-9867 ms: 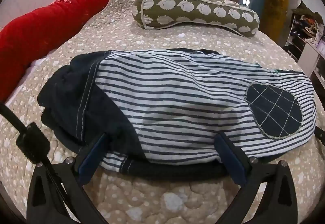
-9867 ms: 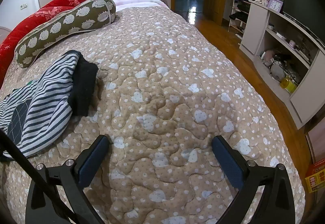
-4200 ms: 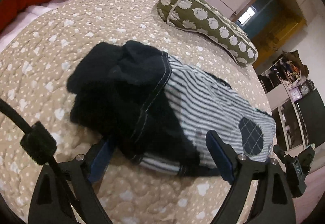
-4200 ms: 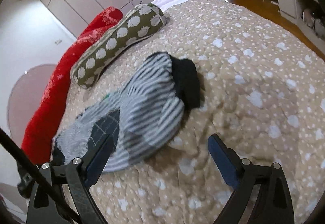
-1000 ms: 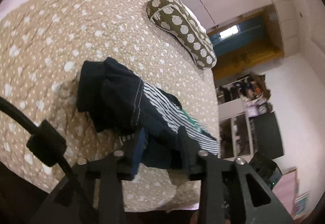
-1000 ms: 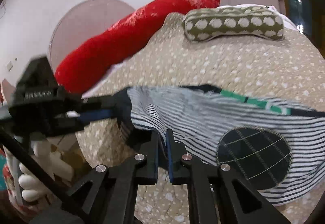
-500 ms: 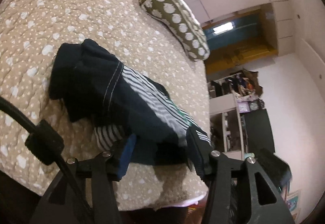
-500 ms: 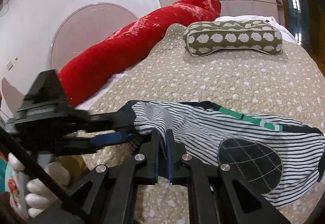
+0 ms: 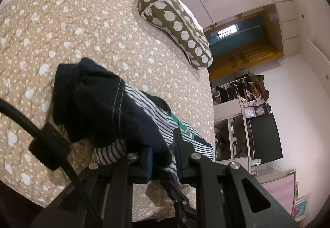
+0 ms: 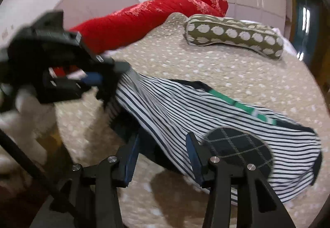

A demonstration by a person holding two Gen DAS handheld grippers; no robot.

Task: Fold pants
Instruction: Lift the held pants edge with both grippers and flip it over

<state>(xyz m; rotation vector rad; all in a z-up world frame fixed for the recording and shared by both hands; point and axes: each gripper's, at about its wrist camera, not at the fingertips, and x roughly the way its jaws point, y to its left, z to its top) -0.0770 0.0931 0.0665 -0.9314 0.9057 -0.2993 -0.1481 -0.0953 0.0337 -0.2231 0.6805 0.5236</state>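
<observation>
The pants (image 10: 206, 116) are white with dark stripes, a navy waistband end (image 9: 99, 102), a green strip and a checked navy knee patch (image 10: 237, 149). They lie folded on the quilted bed. My left gripper (image 9: 163, 157) is shut on the navy near edge of the pants and lifts it a little; it also shows in the right wrist view (image 10: 99, 79), blurred, at the left end of the pants. My right gripper (image 10: 163, 155) is partly open, its jaws either side of the striped near edge, with cloth lying between them.
The beige quilt (image 9: 61, 31) covers the bed. A green spotted bolster (image 10: 233, 31) and a red bolster (image 10: 144, 15) lie at the far side. The bed's near edge (image 9: 31, 192) is just below the grippers. Shelves and a dark screen (image 9: 264, 135) stand beyond the bed's right side.
My right gripper has opened from shut and released its pinch on the striped edge. My left gripper has closed further on the navy edge and the view has blurred with motion.
</observation>
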